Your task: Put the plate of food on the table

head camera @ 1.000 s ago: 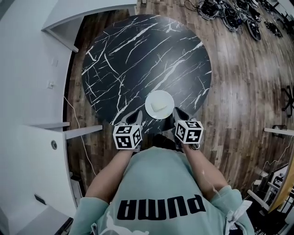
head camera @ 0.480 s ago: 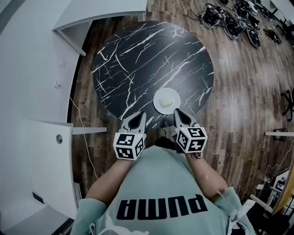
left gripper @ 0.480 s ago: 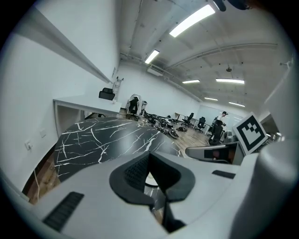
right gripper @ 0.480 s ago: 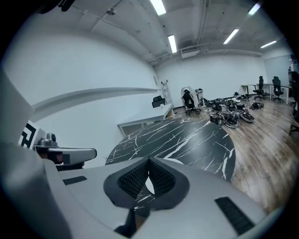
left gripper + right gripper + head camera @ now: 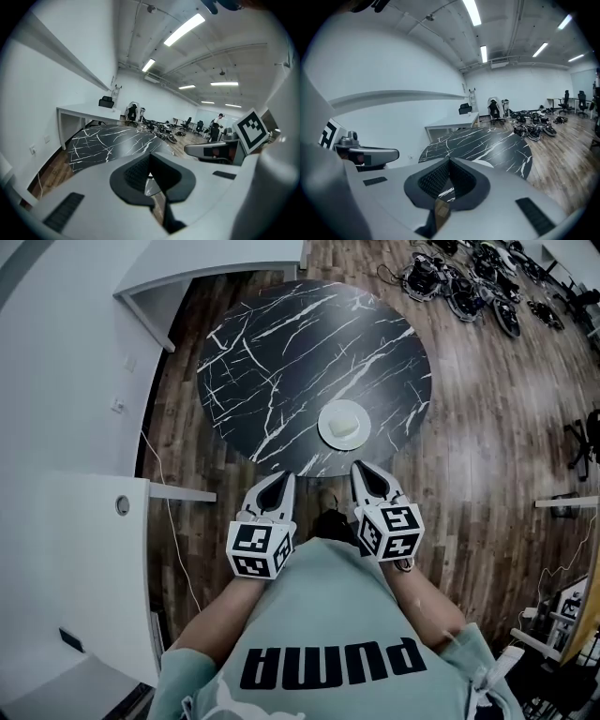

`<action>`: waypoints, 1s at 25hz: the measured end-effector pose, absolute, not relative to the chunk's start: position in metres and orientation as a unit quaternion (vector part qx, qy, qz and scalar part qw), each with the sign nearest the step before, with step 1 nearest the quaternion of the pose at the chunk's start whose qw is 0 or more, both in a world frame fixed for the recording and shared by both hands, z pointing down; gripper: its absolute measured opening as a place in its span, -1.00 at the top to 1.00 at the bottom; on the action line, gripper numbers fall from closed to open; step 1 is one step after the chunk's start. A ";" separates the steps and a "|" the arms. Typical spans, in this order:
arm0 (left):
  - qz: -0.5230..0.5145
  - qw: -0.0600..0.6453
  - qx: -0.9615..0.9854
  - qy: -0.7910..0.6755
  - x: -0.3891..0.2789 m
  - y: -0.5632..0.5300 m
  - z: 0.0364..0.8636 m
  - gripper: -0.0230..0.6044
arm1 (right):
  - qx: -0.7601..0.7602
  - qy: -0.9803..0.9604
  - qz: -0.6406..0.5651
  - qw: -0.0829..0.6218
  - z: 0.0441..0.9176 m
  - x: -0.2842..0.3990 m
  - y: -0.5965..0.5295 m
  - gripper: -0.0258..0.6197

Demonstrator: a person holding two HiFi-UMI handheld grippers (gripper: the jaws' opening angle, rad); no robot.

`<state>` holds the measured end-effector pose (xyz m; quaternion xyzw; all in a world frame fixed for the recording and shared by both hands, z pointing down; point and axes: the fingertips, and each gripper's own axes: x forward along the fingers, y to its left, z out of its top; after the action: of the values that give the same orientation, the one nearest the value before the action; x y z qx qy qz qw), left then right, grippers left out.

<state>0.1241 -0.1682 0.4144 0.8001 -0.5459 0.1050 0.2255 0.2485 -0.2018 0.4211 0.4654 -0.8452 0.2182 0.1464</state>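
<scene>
The plate of food [image 5: 344,425] sits on the desk [image 5: 281,352], by its near-right edge. Our left gripper [image 5: 279,482] and right gripper [image 5: 364,471] hover nearer us, fingers closed on nothing. We judge the placing done; next, just keep clear.

1. Brown plank floor [image 5: 487,427], glossy in places.
2. White desk [image 5: 216,263] by the white wall, upper left in head view.
3. Heap of black gear [image 5: 469,287] on that floor, upper right.
4. Long strip lights [image 5: 184,29] lit on the ceiling.
</scene>
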 end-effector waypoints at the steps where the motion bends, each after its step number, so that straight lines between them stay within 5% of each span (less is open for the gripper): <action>1: 0.098 0.227 0.802 -0.543 0.125 -0.161 0.413 0.90 | 0.467 -0.845 0.216 0.149 0.418 0.249 -0.194 0.89; 25: 0.084 0.169 0.776 -0.602 0.268 -0.080 0.377 0.90 | 0.385 -0.903 0.105 0.158 0.371 0.372 -0.115 0.89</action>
<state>0.2680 -0.0803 0.3773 0.7760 -0.6017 0.0839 0.1694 0.3719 -0.1146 0.3713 0.3853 -0.9030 0.1050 0.1584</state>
